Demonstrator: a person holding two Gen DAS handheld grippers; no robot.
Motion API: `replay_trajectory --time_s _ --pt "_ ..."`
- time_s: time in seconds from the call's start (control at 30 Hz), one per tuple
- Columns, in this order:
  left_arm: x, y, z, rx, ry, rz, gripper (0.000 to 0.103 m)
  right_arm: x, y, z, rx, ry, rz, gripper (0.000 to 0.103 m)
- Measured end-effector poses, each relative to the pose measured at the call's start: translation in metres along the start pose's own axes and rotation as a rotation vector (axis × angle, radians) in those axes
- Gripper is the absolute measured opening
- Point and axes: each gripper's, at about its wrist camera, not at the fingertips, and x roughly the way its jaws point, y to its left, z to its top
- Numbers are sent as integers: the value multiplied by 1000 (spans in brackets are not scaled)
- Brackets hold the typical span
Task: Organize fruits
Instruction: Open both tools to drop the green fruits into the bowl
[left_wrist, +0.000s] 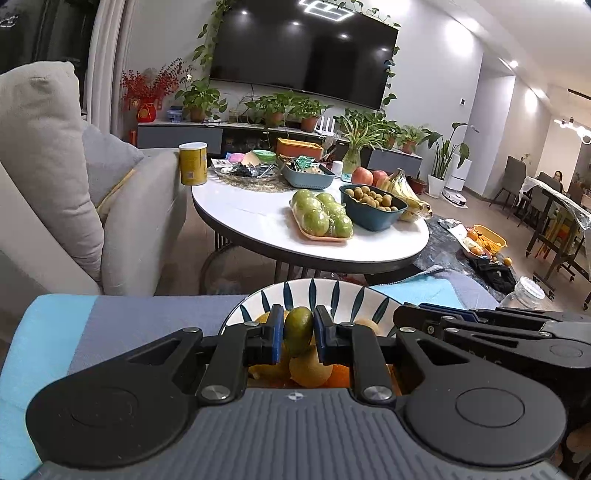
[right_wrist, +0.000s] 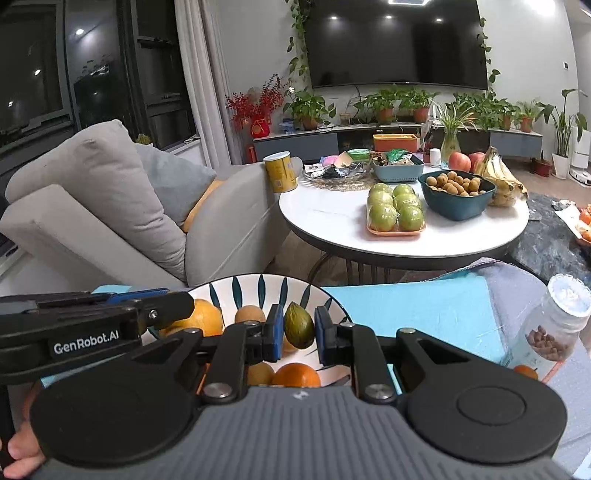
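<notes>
A small green oval fruit (left_wrist: 298, 336) is seen between the blue pads of the left hand-held gripper (left_wrist: 298, 334), whose jaws are drawn in as far as they go and pressed on its flanks. In the right wrist view a similar pointed green fruit (right_wrist: 299, 330) sits between the pads of the right hand-held gripper (right_wrist: 299, 332); a thin gap seems to remain on the right side, so whether it is clamped cannot be told. Both fruits are held over a white bowl (right_wrist: 258, 286) patterned with dark leaf strokes, in which oranges (right_wrist: 295, 374) and small tan fruits (right_wrist: 249, 314) are piled, on a blue striped cloth (left_wrist: 122, 314).

The green fruit is judged light, firm and smooth-skinned, likely to slip lengthwise from flat pads; a hold across its widest middle is best, with modest force, since the skin may bruise. The oranges look heavier, dimpled and round, and liable to roll. The bowl appears glazed ceramic, hard and breakable.
</notes>
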Motion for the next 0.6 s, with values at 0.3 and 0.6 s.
replay_trajectory --time_s 0.3,0.6 --pt "-1 -3 0 9 -3 3 17 4 -2 -5 20 31 24 77" --pt "-6 -8 -2 35 -15 29 34 0 -9 -3 77 10 17 77"
